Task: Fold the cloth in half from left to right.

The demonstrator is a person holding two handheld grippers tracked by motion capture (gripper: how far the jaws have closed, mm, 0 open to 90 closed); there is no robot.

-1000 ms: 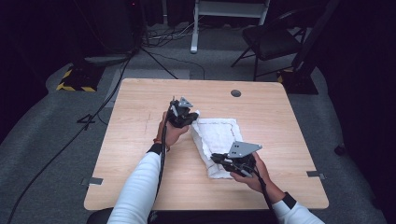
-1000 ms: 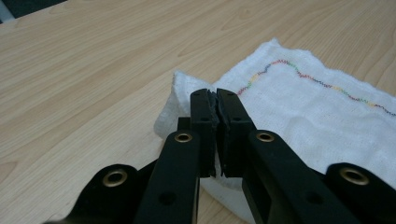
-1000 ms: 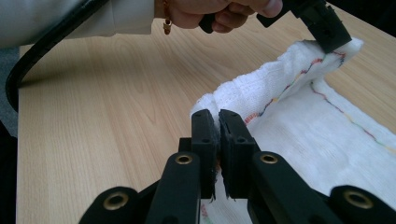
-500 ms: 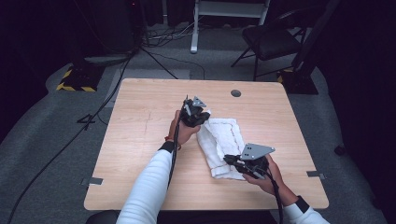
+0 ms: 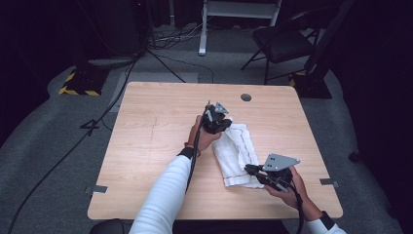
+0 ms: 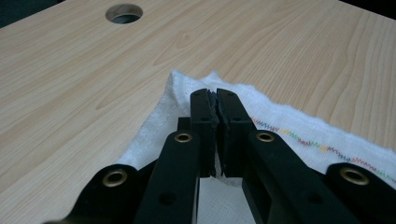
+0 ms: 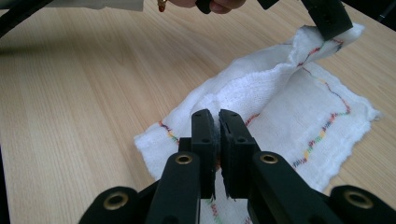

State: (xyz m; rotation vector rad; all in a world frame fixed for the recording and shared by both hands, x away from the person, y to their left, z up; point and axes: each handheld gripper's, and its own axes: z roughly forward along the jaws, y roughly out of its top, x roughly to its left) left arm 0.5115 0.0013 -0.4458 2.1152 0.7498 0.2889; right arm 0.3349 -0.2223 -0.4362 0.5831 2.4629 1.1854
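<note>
Tools (image 5: 218,118) (image 5: 253,170) clenched on towel (image 5: 238,146) corners, probably; bare table (image 5: 146,146) all round.

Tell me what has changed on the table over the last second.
Both claws slid rightward across the table, dragging the white cloth with them. The left claw carried its corner toward the far right, the right claw its near edge to the right, stretching the cloth longer. Both stayed shut on the cloth; the table hole is unchanged.

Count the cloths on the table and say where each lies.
1. A white cloth lies right of centre on the table, its far end pinched by the left gripper, its near end by the right gripper.
</note>
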